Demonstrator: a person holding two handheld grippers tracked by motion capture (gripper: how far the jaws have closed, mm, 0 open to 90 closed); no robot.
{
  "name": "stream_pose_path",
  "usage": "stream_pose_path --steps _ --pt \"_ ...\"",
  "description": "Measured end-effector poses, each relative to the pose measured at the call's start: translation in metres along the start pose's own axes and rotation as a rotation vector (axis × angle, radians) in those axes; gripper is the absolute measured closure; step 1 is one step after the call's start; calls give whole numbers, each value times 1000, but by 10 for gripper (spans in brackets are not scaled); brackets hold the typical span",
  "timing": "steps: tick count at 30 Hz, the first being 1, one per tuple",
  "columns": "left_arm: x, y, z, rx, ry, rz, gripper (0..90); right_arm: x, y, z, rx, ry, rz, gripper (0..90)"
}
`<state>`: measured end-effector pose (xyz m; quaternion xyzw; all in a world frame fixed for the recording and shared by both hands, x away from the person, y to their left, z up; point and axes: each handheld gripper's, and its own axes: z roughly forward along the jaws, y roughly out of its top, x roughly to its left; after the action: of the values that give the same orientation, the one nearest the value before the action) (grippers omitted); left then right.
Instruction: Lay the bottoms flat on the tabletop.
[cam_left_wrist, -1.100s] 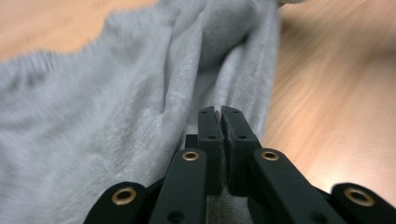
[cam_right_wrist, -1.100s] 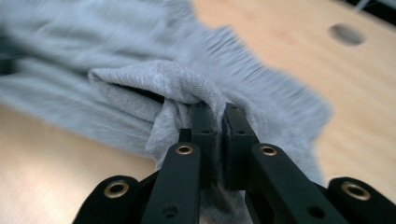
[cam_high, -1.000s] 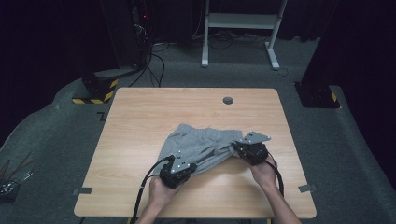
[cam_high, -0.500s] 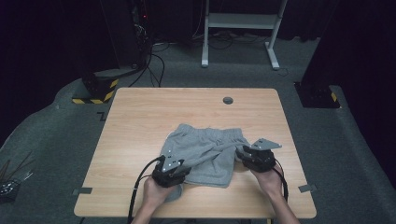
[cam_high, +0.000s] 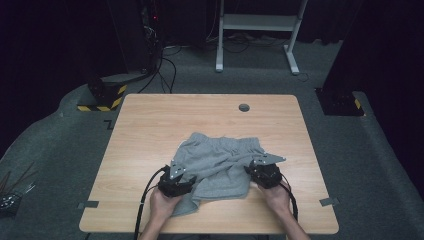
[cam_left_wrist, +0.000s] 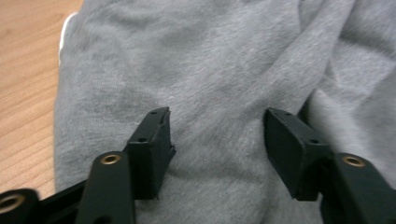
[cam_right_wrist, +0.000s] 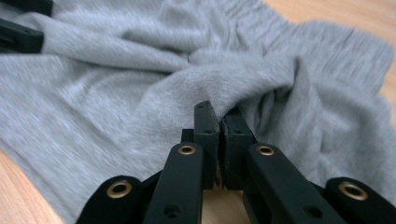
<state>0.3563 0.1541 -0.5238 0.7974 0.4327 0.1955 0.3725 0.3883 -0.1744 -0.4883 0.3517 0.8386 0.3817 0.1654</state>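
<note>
From the high view, we see grey shorts (cam_high: 216, 165) rumpled at the near middle of the desk (cam_high: 150, 130), with the left gripper (cam_high: 176, 183) on their near left part and the right gripper (cam_high: 264, 172) at their right edge. In the left gripper view our fingers (cam_left_wrist: 152, 149), just opened, stand apart over soft fleece, gripping nothing. In the right gripper view the fingers (cam_right_wrist: 205, 135), just closed, are together, whether pinching a fold we cannot tell. We judge a flattening step; next, regrip left.

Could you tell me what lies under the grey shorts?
The shorts lie crumpled on the wooden table, whose bare top shows all round them. Whether anything else sits beneath the cloth cannot be seen, since the folds cover that patch.
</note>
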Motion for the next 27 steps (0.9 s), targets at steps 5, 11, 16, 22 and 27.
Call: stream_pose_path --steps 5,11,16,22,27 --pt "0 0 2 9 -6 -1 363 11 34 -12 -65 -14 -80 875" --pt "-4 1 3 20 5 27 320 28 73 11 -36 2 -133 871" --pt "-4 1 3 22 13 34 312 41 84 65 77 47 -143 814" --pt "-4 1 3 21 15 33 313 41 73 69 106 104 -126 600" --pt "-4 1 3 21 15 33 313 33 54 9 4 79 -125 628"
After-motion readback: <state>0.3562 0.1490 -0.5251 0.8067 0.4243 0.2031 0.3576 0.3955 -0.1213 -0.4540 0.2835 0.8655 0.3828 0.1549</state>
